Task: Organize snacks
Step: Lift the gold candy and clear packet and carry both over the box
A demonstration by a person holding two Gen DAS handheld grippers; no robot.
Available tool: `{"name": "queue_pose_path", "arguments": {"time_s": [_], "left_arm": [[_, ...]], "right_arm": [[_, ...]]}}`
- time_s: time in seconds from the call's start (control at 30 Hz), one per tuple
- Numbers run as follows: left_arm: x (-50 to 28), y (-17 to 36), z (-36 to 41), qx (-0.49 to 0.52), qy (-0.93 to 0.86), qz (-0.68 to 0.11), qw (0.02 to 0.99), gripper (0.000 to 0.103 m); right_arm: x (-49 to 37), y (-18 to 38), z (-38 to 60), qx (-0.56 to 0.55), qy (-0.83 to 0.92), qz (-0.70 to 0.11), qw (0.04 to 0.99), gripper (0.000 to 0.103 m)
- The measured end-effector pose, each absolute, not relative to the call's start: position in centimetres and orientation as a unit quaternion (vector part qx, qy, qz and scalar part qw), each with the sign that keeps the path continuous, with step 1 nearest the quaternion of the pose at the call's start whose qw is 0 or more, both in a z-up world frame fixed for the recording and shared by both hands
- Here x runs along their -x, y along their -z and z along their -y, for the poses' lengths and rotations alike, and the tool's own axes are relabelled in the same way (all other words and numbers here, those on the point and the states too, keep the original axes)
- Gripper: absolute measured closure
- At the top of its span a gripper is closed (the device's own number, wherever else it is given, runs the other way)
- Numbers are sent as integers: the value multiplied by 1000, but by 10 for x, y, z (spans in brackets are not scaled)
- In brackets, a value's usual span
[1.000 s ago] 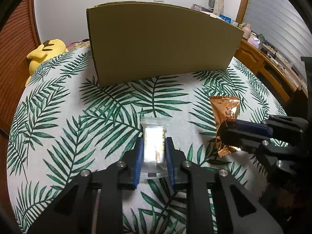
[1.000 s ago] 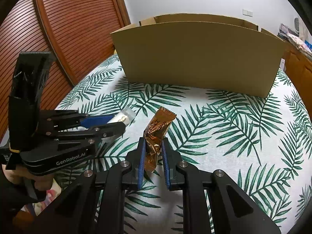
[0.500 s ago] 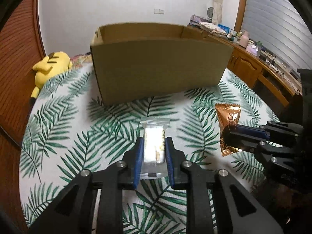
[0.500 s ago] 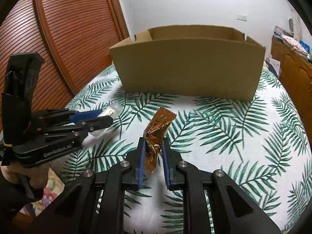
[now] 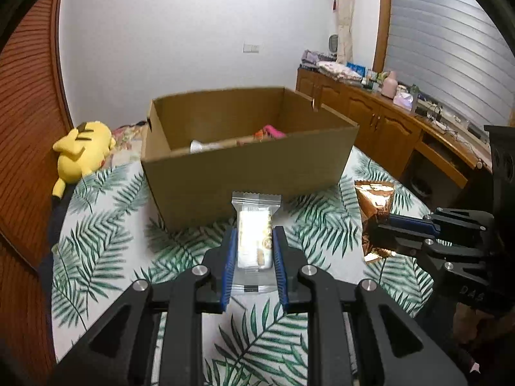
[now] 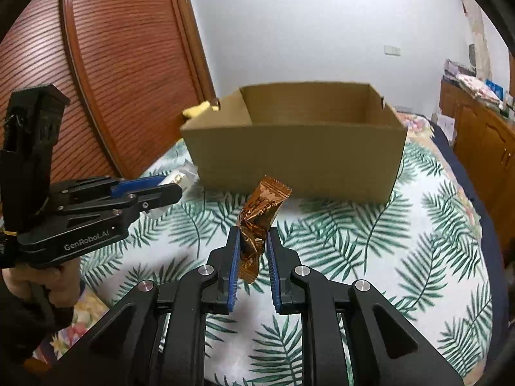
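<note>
Both grippers have risen since earlier, so the open brown cardboard box (image 5: 244,164) now shows its inside. Left gripper (image 5: 254,251) clamps a clear-wrapped pale snack (image 5: 256,238); right gripper (image 6: 252,247) pinches a crinkled copper foil snack packet (image 6: 259,215) above the palm-leaf-print tablecloth (image 6: 370,225).

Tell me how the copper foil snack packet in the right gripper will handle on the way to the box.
The copper foil packet looks crumpled where the right gripper pinches it, so it is probably soft and floppy. It leans sideways above the fingers, suggesting it is light. Glossy foil may slip.
</note>
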State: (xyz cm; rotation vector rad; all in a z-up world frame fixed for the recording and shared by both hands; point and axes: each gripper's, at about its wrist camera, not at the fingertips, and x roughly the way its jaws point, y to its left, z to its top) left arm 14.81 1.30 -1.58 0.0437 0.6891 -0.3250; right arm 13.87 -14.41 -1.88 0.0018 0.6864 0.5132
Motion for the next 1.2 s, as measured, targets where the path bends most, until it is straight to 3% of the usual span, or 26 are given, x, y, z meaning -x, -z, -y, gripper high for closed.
{"name": "queue_pose_path", "arguments": {"time_s": [0.53, 1.2], "left_arm": [[-186, -43, -18, -7, 164, -276, 947, 83], [-282, -36, -8, -12, 152, -291, 944, 83]], "right_arm": [[-163, -48, 151, 19, -261, -261, 929, 89], [-248, -64, 150, 45, -264, -248, 931, 89]]}}
